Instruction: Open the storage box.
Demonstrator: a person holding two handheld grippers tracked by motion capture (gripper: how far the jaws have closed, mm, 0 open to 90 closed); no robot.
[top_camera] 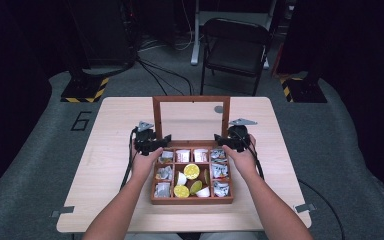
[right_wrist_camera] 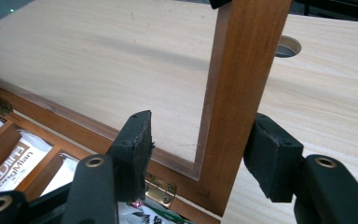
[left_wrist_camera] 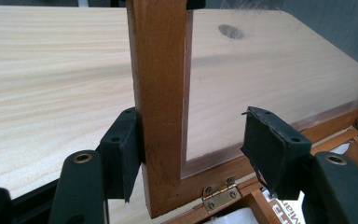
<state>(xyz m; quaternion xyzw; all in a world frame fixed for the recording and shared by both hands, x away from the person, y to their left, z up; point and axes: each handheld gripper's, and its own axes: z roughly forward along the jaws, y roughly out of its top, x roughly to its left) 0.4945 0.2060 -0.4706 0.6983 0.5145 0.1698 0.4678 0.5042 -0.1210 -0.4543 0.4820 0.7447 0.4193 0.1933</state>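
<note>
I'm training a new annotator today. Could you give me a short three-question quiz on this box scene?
1. True or false: the lid of the box stands upright, open.
2. The left tool and the right tool each straddle: A) a side rail of the lid; B) a sachet; C) the table edge.
3. What brass fitting joins the lid to the box?

Key: 1 true. 2 A, with neither tool's jaws clamped on its rail. 3 a hinge.
</note>
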